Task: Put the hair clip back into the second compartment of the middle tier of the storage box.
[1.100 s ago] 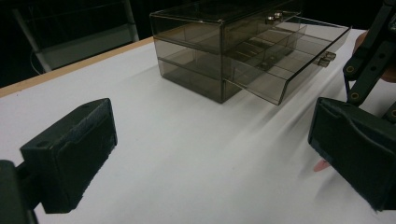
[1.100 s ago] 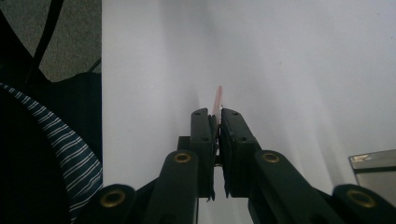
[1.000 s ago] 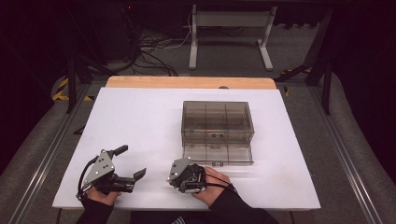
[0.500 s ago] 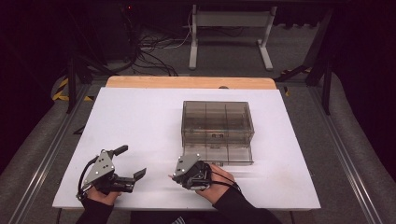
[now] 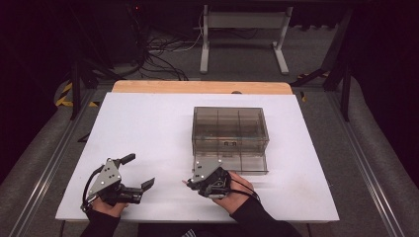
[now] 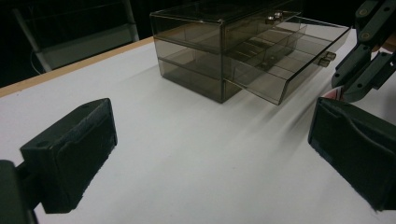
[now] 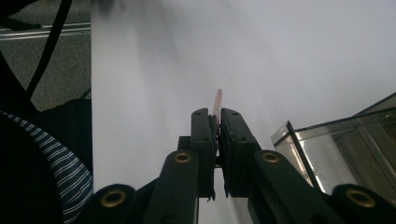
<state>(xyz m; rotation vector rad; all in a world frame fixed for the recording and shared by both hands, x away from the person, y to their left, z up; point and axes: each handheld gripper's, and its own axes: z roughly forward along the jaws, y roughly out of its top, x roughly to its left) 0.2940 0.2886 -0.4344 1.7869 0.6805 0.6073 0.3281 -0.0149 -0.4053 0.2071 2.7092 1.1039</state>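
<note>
A smoky clear drawer box [image 5: 230, 128] stands on the white table [image 5: 148, 123], its lower drawer [image 5: 247, 164] pulled out toward me. My right gripper [image 5: 189, 181] hovers just in front of the drawer's left corner, shut on a thin red flat piece [image 7: 217, 99] that pokes out past the jaw tips. In the right gripper view [image 7: 217, 114] the drawer corner [image 7: 336, 149] is at the right. My left gripper [image 5: 138, 171] rests at the table's front left, open with nothing between its jaws. In the left gripper view [image 6: 210, 154], the box [image 6: 210, 37] lies ahead.
A wooden board edge [image 5: 197, 87] runs along the table's back. Metal rails [image 5: 44, 168] flank both sides. Cables [image 5: 158, 59] and a stand's legs [image 5: 242, 44] lie on the floor beyond. Open white surface stretches left of the box.
My right gripper has shifted a little to the right and up toward the open drawer, still shut on the red piece. The left gripper has stayed put.
</note>
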